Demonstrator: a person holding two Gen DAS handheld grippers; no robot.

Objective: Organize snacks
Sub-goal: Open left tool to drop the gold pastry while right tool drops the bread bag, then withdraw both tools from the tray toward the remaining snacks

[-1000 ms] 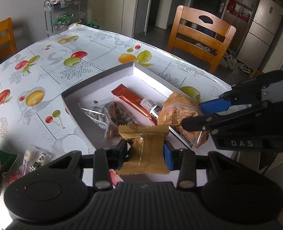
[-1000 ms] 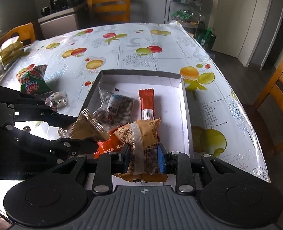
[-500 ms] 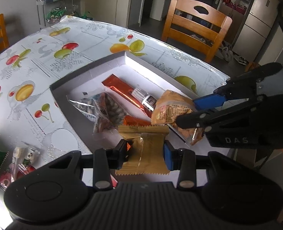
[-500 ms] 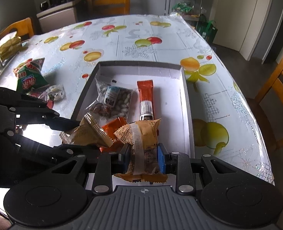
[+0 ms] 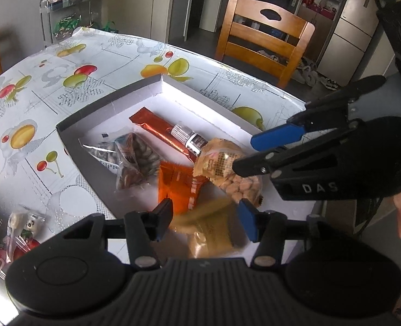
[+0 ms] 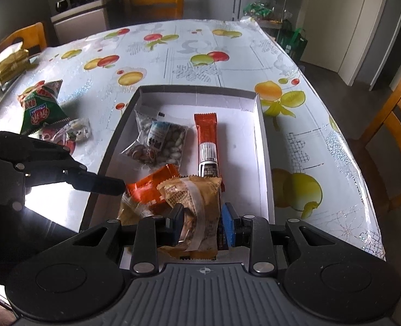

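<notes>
A shallow white box [image 5: 157, 87] [image 6: 263, 135] on the table holds a nut bag [image 5: 135, 160] [image 6: 159, 142], a long red bar [image 5: 162, 133] [image 6: 207, 135] and an orange packet [image 5: 180, 182] [image 6: 148, 187]. My left gripper [image 5: 204, 214] is open; a gold wafer packet [image 5: 211, 233] is blurred, dropping below its fingers over the box's near end. My right gripper [image 6: 203, 225] is opening around a tan peanut-snack bag [image 6: 197, 198] [image 5: 222, 163], which is slipping down over the box.
Left of the box lie a green snack bag [image 6: 40, 108] and small candy packets [image 6: 72, 133] [image 5: 21, 222] on the fruit-print tablecloth. Wooden chairs stand at the far side [image 5: 265, 38] and right [image 6: 396, 125]. A wire rack [image 5: 64, 13] stands behind.
My left gripper opened and let go of the gold wafer packet, which is falling into the box. My right gripper's jaws have widened and the tan bag sits lower.
</notes>
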